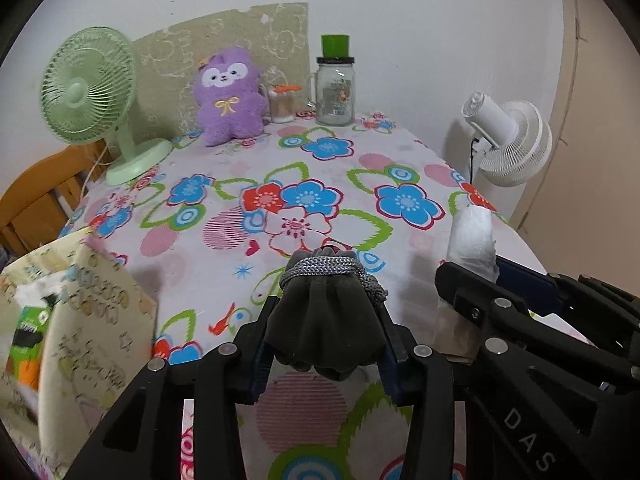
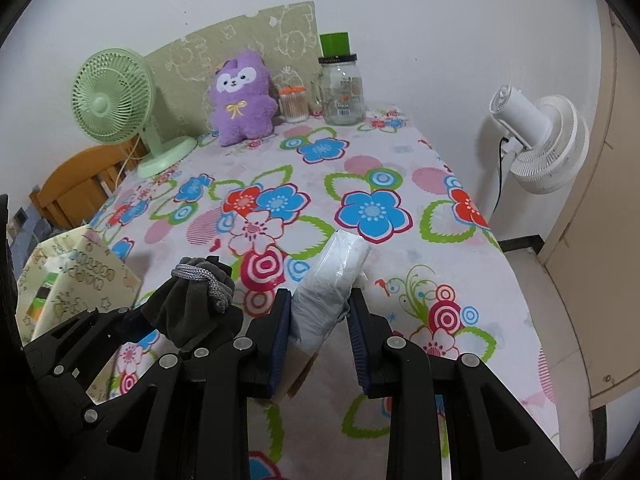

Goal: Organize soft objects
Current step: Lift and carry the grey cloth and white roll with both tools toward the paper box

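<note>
The left tongs [image 1: 326, 344] pinch a dark drawstring pouch [image 1: 326, 320] by its body, its grey cord [image 1: 332, 270] wound round the neck that points away from the camera; the right tongs [image 2: 320, 336] are pressed onto a white plastic-wrapped pack [image 2: 332, 280], which sticks up and forward past the pads. Both bundles hang clear above the flowered desk [image 1: 280, 184], side by side and close, not touching as far as the views show. The likely goal is the patterned box [image 1: 80, 300] at the desk's near left edge, already holding something green and white, so the step in hand looks like the carry to that box. To do it well, keep both grips steady: the pouch is limp and bulges below the left pads, so a slack hold could let it slide out, while the pack's slick wrap could slip if the right tongs tilt further. Bring the left tongs over the box mouth first, since they are nearer it, and lower the pouch inside the rim before letting go. Hold the right tongs back so the two frames do not knock together, then follow with the pack. The purple plush [image 1: 230, 98], the jar [image 1: 335, 88] and the green fan [image 1: 86, 88] stand well apart at the far end and pose no obstacle.
</note>
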A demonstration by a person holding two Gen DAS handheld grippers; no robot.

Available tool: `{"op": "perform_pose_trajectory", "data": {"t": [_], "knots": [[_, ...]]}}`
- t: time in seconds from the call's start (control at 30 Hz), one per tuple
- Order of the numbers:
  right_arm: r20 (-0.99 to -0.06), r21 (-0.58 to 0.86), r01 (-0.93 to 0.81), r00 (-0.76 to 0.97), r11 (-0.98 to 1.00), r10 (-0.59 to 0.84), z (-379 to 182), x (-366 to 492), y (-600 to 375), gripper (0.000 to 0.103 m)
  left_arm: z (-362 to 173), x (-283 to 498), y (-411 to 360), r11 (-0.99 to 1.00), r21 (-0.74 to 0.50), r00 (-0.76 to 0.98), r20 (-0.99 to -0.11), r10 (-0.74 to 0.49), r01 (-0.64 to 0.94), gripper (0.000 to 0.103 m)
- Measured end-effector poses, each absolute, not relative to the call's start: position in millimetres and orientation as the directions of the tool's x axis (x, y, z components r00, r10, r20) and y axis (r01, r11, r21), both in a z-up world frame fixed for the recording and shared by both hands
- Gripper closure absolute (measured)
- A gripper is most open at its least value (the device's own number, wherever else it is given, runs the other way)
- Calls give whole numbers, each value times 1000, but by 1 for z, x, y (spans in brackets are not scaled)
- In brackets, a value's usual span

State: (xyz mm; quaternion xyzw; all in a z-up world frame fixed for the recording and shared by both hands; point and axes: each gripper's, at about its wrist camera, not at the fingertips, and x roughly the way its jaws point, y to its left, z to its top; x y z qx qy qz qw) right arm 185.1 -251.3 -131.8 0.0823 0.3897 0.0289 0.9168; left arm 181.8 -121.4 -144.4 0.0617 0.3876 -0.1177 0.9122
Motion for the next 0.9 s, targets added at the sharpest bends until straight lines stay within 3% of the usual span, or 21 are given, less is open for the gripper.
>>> {"op": "perform_pose_trajectory", "data": {"t": [0.9], "knots": [[-617,157,-36,777,987,127,-67,120,-227,72,-84,114,-92,975,16,765,-623,-163,220,58]]}}
